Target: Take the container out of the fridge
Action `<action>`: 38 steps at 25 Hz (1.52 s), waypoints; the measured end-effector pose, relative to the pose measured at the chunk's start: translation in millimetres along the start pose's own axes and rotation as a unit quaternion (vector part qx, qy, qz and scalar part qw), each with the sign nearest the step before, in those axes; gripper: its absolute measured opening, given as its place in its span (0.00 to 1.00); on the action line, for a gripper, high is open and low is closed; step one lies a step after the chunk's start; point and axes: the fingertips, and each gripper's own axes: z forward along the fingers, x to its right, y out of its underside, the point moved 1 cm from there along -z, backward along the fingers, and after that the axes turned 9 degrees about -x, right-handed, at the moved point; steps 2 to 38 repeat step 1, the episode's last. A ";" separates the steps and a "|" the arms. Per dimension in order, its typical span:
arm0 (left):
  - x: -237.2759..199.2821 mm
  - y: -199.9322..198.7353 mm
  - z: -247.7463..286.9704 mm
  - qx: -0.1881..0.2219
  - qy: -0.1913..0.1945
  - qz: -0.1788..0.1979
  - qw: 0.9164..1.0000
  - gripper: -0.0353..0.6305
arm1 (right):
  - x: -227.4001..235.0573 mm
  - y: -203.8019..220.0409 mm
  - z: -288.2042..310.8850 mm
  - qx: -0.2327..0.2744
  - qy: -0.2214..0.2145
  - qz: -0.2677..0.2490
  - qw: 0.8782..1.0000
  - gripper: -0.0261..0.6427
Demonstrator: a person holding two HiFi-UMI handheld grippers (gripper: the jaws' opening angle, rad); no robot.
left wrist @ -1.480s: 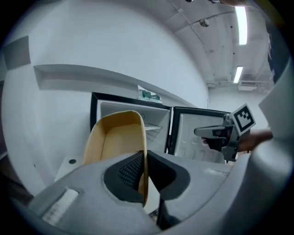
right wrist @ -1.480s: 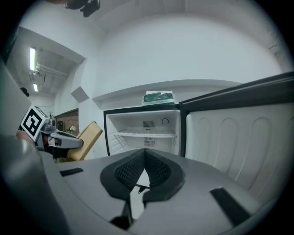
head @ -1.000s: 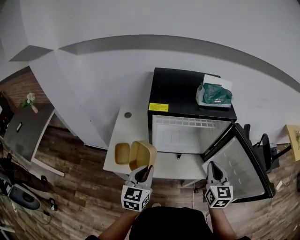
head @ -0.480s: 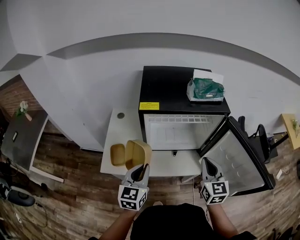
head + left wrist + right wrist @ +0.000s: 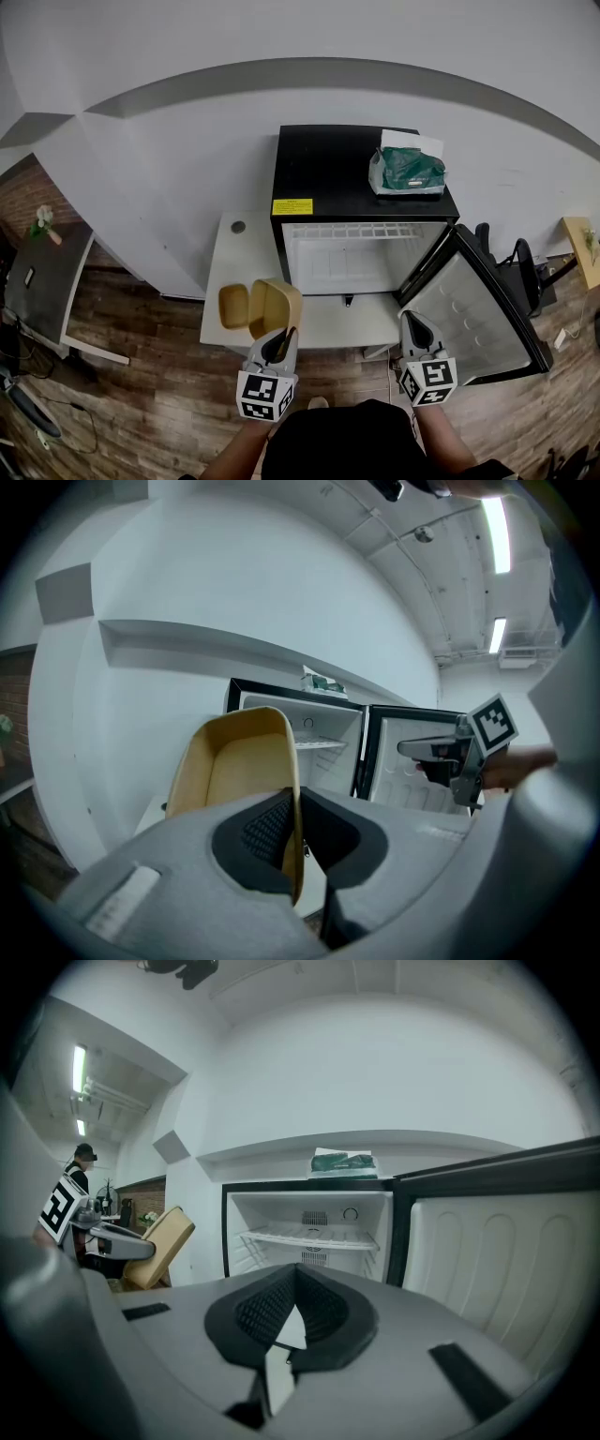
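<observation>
Jaws of left gripper [image 5: 284,337] clamp the container [image 5: 267,305] (right gripper [image 5: 413,324] closed, empty) over white table [image 5: 230,258], wood floor [image 5: 141,375].

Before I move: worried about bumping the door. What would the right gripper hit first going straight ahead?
Likely the shelf inside the open fridge, not the door to its right; depth is unclear.

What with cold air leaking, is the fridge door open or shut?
Open: the fridge door stands swung wide, leaving the white shelf inside exposed.
</observation>
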 end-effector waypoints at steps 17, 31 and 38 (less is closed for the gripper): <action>-0.1 0.3 0.4 0.000 0.000 0.001 1.000 0.09 | -0.4 0.0 0.9 0.000 -0.001 0.000 1.000 0.04; -0.1 0.3 0.4 0.000 0.000 0.001 1.000 0.09 | -0.4 0.0 0.9 0.000 -0.001 0.000 1.000 0.04; -0.1 0.3 0.4 0.000 0.000 0.001 1.000 0.09 | -0.4 0.0 0.9 0.000 -0.001 0.000 1.000 0.04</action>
